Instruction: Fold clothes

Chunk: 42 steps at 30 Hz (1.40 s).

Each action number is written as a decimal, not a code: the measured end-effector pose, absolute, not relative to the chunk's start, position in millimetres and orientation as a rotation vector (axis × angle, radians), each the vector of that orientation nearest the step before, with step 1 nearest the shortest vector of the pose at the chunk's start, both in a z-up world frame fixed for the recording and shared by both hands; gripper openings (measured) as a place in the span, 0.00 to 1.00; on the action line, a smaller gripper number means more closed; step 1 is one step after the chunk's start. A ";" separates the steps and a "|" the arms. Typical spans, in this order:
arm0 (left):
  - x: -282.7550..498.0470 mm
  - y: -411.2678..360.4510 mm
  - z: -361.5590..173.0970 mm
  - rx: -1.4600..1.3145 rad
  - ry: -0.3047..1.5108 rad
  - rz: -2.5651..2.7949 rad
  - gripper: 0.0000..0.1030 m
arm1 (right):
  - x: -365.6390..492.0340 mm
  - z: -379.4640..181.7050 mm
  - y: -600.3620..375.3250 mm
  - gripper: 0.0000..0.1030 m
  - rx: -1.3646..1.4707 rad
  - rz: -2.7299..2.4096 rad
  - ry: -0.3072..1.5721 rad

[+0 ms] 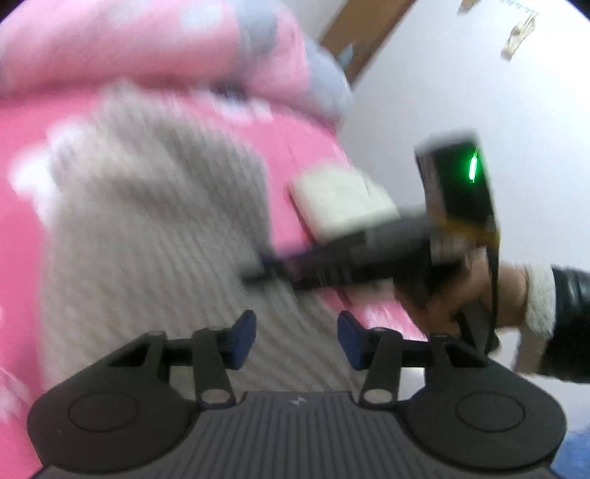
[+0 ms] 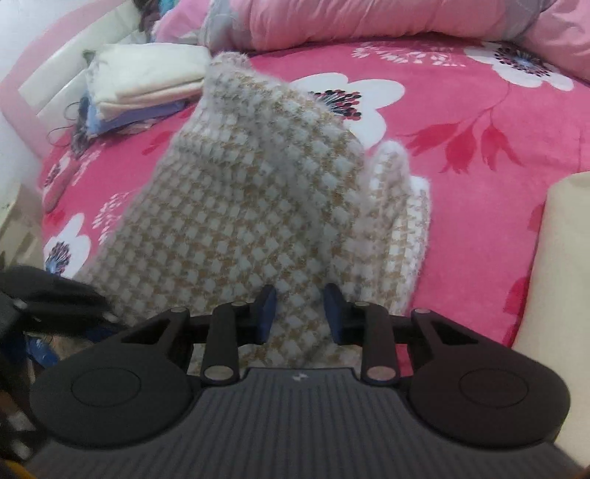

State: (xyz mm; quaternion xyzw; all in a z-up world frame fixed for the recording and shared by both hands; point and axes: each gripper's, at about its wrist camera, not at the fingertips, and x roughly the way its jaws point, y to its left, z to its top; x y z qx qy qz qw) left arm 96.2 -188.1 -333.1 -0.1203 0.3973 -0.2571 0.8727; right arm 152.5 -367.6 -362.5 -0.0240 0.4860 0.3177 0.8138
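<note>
- The knit [image 2: 236, 206], a fuzzy white-and-tan check garment, lies bunched on the pink flowered bed [image 2: 461, 154], lifted into a peak at its far end, with a narrower part [image 2: 394, 206] flopped along its right side.
- The right gripper [image 2: 299, 313] sits at the knit's near edge. The blue pads stand apart with knit filling the gap, but whether they pinch it cannot be told.
- In the blurred left view the left gripper [image 1: 297, 341] hangs over the knit [image 1: 155, 228]. Its pads stand apart and grip nothing.
- The right gripper [image 1: 265, 271] also shows there, reaching in at the knit's right edge, held by a hand [image 1: 461, 291] in a black sleeve with a pale cuff. A green light [image 1: 472, 167] glows on its body.
- Right of the knit the bed lies open, a wide flowered stretch up to a cream thing [image 2: 556, 294] at the frame edge.
- Beyond the knit's far left sits a folded stack [image 2: 143, 81] in cream and lilac, near a pink rail [image 2: 48, 62].
- Behind the knit pink pillows [image 2: 368, 22] line the bed's far edge.
- A small pale mark shows on each gripper's ribbed body; no writing can be read.
</note>
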 end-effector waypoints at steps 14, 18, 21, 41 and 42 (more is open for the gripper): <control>78.6 -204.8 -374.1 -0.044 0.821 -0.520 0.41 | 204.0 -357.5 -321.1 0.18 -0.266 0.539 0.912; 74.6 -211.0 -376.4 -0.032 0.796 -0.522 0.41 | 223.3 -396.9 -334.2 0.18 -0.170 0.439 1.016; 75.9 -207.6 -378.8 -0.040 0.789 -0.535 0.42 | 219.6 -371.4 -325.5 0.19 -0.265 0.387 1.004; 74.9 -204.2 -384.6 -0.064 0.728 -0.649 0.42 | 235.5 -322.0 -225.4 0.15 -0.354 0.641 0.963; 74.7 -203.4 -385.0 -0.067 0.728 -0.652 0.42 | 233.9 -311.4 -222.9 0.15 -0.340 0.643 0.944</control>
